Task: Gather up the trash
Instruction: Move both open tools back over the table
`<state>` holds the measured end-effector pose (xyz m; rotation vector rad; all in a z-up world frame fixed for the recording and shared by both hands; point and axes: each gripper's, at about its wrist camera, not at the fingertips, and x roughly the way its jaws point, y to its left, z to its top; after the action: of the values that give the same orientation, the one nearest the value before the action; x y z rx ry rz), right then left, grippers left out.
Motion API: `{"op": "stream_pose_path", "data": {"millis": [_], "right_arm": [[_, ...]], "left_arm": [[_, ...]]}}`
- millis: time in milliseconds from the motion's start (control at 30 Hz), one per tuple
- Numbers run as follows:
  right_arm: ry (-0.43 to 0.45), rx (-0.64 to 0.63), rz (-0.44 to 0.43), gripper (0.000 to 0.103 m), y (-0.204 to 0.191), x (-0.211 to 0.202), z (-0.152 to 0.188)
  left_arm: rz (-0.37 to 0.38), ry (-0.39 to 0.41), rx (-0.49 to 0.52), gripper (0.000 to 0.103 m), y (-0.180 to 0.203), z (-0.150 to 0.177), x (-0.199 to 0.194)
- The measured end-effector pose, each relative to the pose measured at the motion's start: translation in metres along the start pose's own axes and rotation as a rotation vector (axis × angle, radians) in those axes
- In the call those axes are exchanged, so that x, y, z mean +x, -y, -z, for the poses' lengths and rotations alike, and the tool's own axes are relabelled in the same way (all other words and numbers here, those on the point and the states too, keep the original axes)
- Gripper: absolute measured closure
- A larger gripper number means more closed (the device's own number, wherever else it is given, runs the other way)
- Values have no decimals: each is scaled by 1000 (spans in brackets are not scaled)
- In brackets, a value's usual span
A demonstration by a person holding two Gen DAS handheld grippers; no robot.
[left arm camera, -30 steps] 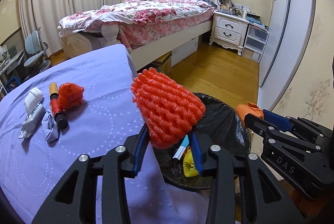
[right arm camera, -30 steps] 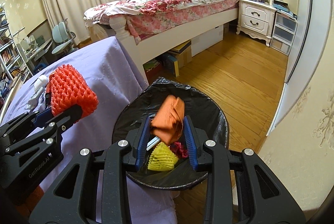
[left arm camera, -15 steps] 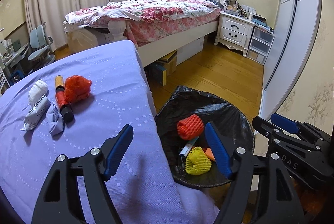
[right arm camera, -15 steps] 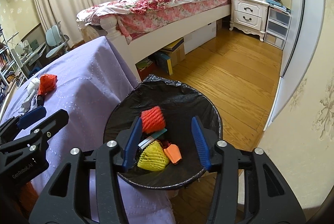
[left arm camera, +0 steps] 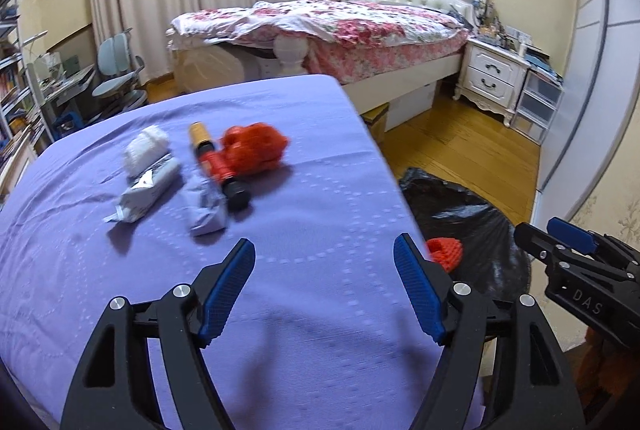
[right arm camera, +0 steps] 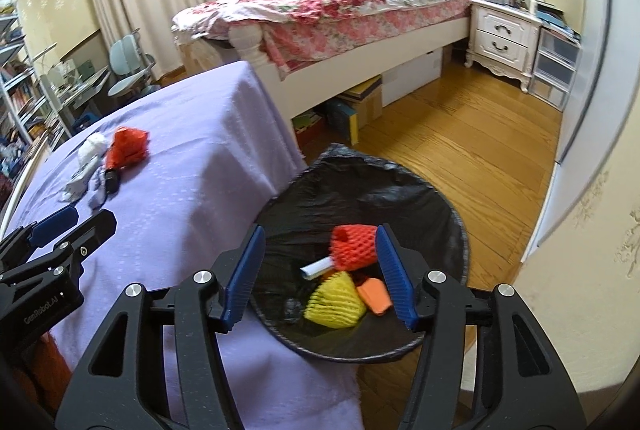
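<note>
My left gripper (left arm camera: 325, 262) stands open and empty above the purple tablecloth (left arm camera: 304, 314). Farther back on the cloth lie a red foam net (left arm camera: 254, 146), a red and yellow tube (left arm camera: 216, 165), crumpled bluish paper (left arm camera: 206, 207) and white wrappers (left arm camera: 146, 173). My right gripper (right arm camera: 320, 254) hangs over the black-lined trash bin (right arm camera: 404, 185), its jaws still opening, with nothing pressed between them. Down in the bin lie a red foam net (right arm camera: 354, 246), a yellow foam net (right arm camera: 334, 300), an orange piece (right arm camera: 374, 296) and a white paper roll (right arm camera: 318, 268).
The bin stands on the wooden floor (right arm camera: 460, 141) by the table's right edge (left arm camera: 384, 165). A bed (left arm camera: 352, 25) and white nightstand (left arm camera: 494, 77) are behind. A desk with chair (left arm camera: 120, 69) sits far left. A sliding wardrobe door (left arm camera: 592, 41) lines the right side.
Both grippers opened and dropped their loads, the red foam net and the orange piece, into the bin. The left gripper then swung left from the bin to above the tablecloth.
</note>
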<state>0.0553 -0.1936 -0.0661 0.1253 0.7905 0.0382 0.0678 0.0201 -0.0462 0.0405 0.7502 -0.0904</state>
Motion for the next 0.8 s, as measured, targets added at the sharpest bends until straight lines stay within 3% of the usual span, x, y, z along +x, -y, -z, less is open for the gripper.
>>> {"op": "stream_pose_path", "data": {"millis": [500, 800], "right_arm": [[-55, -169, -158, 47, -110, 15, -5], [-111, -277, -208, 47, -171, 33, 0]], "left_arm": [[-173, -25, -116, 31, -104, 17, -7], [-246, -63, -163, 31, -149, 24, -4]]}}
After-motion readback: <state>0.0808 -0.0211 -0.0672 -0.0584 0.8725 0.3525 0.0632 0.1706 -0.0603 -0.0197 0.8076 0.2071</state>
